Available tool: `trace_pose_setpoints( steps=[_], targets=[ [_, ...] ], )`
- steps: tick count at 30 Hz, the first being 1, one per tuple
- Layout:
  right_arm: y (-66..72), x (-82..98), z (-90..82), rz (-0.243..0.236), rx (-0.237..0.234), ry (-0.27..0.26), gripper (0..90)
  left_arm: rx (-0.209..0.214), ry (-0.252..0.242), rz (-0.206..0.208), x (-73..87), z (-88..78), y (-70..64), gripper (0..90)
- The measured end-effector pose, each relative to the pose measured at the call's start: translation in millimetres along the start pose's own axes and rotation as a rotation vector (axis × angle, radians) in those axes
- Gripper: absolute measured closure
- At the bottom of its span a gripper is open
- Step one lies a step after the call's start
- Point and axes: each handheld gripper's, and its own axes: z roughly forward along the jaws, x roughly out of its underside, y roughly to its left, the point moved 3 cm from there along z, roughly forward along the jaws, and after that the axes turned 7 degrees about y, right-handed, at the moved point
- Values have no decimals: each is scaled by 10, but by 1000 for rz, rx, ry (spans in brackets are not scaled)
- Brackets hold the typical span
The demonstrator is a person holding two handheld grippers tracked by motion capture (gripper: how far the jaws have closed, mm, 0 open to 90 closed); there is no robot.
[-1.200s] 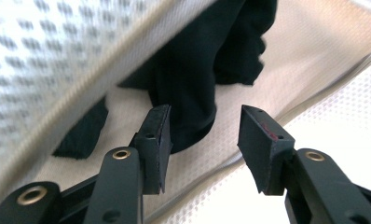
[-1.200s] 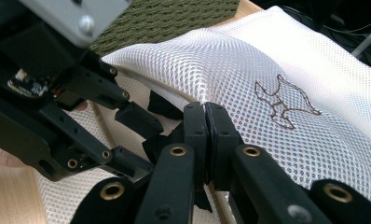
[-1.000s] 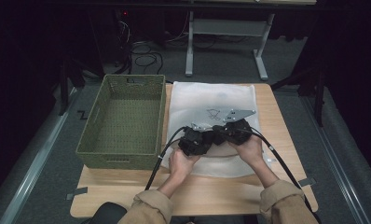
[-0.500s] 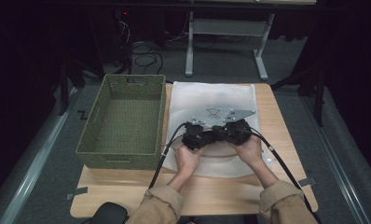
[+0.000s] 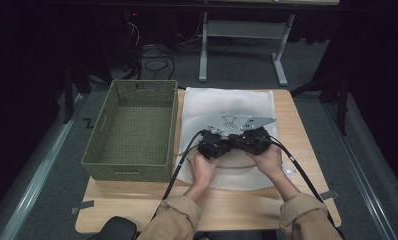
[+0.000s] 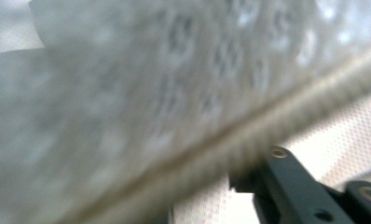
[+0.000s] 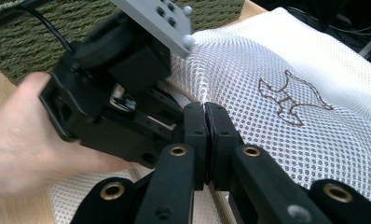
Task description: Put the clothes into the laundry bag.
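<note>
White mesh — a laundry-type bag [image 5: 227,107] with a small brown embroidered figure [image 7: 293,99] — lies flat on the wooden table [image 5: 297,130], just beside the right wall of the green woven basket [image 5: 132,130], which stands open with nothing visible in it. Both grippers meet over the bag's near half, well clear of the basket. The right gripper [image 7: 206,122] has its jaws pressed together, and their tips sit right at a corded seam of the bag; whether any mesh is pinched between them is hidden, so I cannot tell. The left gripper [image 5: 213,145] is held tip to tip against it, a hand [image 7: 30,140] wrapped round its body. In the left gripper view, blurred mesh and a thick edge [image 6: 249,135] lie straight across the lens and one black jaw pokes up at the lower right, so whether its jaws are spread or closed cannot be told. Working so close together at one seam suggests the pair is trying to get hold of the bag's edge — perhaps to open or lift it toward the basket.
</note>
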Motion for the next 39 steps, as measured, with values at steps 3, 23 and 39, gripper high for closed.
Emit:
trace_pose_setpoints(
  steps=[3,23,39],
  targets=[
    [-1,2,4,-3,5,-2,894,1,8,9,23,-75,5,635],
    [-7,1,-42,-7,11,-5,892,33,75,104,151,-536,-67,501],
    [56,35,-21,-18,3,14,887,44,125,216,278,-745,-104,465]
  ],
)
